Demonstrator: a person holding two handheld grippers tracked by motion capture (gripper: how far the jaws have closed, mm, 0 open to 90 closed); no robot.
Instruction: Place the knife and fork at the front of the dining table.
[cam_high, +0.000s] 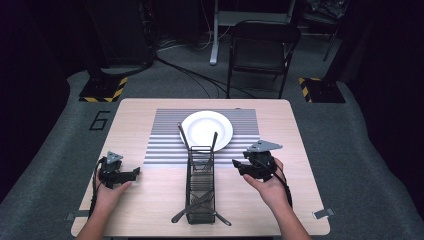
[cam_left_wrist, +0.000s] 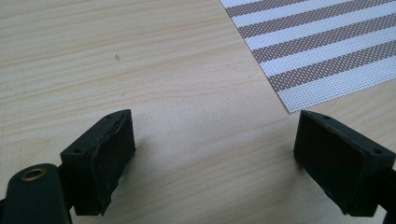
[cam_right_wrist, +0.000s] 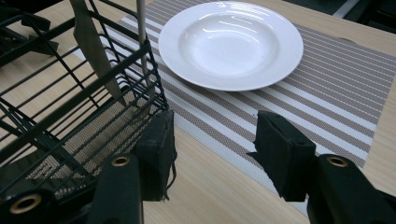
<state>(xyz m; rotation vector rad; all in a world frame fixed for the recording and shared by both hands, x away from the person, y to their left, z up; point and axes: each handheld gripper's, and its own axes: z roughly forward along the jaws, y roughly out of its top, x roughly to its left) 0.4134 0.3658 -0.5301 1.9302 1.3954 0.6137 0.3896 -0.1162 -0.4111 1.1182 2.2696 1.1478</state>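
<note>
wire basket (cam_right_wrist: 70, 107) with cutlery just left of the right claw (cam_right_wrist: 212, 140), jaws apart and empty; left claw (cam_left_wrist: 215, 154) released

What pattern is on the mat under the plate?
Brown and white stripes on the placemat, clearest in the right gripper view.

One mark I can read from up here: a big dark "6" (cam_high: 100, 120) on the grey floor covering, just off the far left corner of my table (cam_high: 150, 195). Looking along my own jaws on either side, I find no lettering on the wood, the striped mat (cam_right_wrist: 327, 79) or the white plate (cam_right_wrist: 231, 44). No labels, no brands.
</note>
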